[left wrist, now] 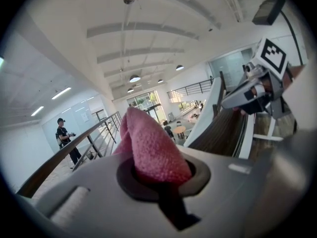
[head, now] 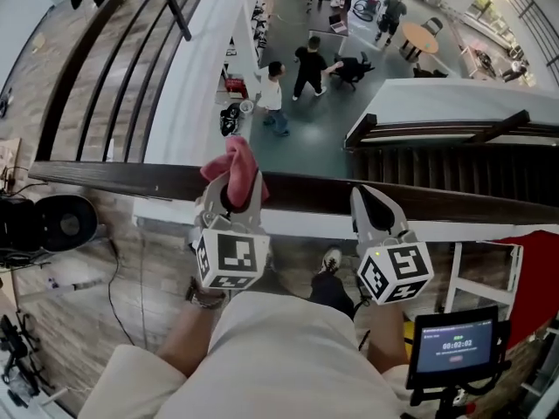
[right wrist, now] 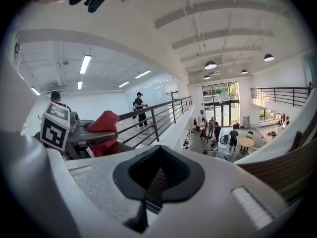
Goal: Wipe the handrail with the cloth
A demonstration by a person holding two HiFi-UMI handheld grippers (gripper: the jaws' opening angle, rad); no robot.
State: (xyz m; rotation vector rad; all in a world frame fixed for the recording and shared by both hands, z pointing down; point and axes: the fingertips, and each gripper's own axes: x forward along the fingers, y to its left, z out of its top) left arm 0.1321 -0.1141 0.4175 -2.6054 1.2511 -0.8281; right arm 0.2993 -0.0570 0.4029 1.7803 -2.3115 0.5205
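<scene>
Setting: an upper walkway; the dark wooden handrail (head: 131, 180) runs from left to right across the head view, with a lower floor (head: 306, 138) far beneath it where people walk.
Left claw: the left claw (head: 231, 197) is clamped on the pink cloth (head: 238, 166). Its own view shows the jaws pinching the cloth's lower end while the rest stands up as a folded peak.
Cloth position: in the head view the cloth sits at the rail, left of centre, and its free end pokes past the rail's far edge. I cannot tell whether any of it presses on the wood.
Right claw: the right claw (head: 374, 206) has its jaws closed together with nothing between them. Only the hollow between its pads shows, with dark rail slats behind it. It rests at the rail to the right of the cloth, apart from it.
Step in hand: this looks like the start of a wiping pass, with the cloth brought to the rail but bunched upright, not laid flat.
Next move calls for: tipping the left claw so the cloth's broad side lies on top of the rail, then sliding it along the rail's length under steady downward pressure.
Care: the open drop lies just beyond the rail, so the pinch on the cloth should stay firm.
</scene>
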